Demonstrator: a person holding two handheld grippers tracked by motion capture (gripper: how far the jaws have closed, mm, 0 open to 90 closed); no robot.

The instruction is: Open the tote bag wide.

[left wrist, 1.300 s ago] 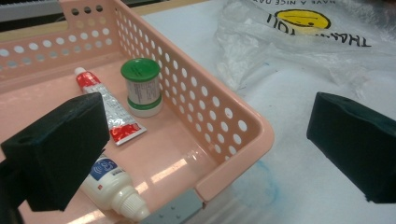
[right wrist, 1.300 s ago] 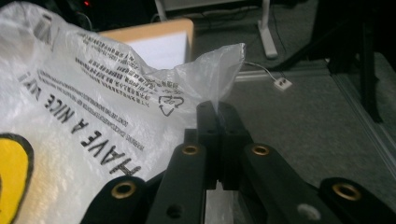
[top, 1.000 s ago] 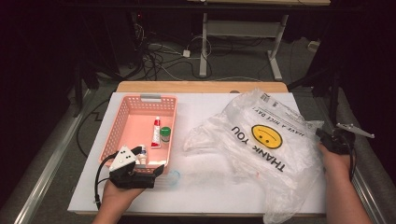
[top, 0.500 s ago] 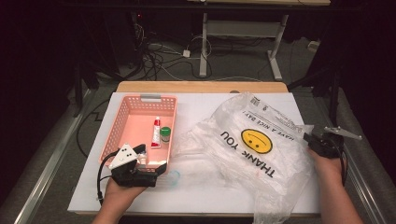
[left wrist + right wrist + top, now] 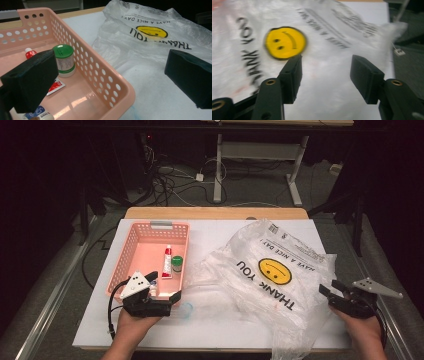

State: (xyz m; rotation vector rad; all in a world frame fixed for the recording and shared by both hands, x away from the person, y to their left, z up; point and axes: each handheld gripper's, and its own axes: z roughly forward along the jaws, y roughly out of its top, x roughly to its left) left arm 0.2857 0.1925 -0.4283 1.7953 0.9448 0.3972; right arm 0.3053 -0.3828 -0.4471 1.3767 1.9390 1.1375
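Left hand-held gripper (image 5: 172, 298) sits at the near right corner of the pink basket (image 5: 131, 251), jaws spread wide and gripping nothing; in the left gripper view one jaw hangs over the basket's inside and the other over the white worktop (image 5: 210, 234), so it straddles the basket wall; can't tell if either jaw actually touches the rim. Right hand-held gripper (image 5: 329, 290) is at the right edge of the clear plastic bag (image 5: 280, 295), also open with nothing clamped; its own view shows the bag right under the jaws, bit blurry, so contact is hard to call. Bag lies crumpled on the worktop just right of the basket, smiley face (image 5: 274, 271) and "THANK YOU" print up. Inside the basket: a red and white tube (image 5: 167, 261), a little green-lidded jar (image 5: 177, 263) beside it, and a white thing with a blue label (image 5: 37, 114) half hidden behind the left jaw.
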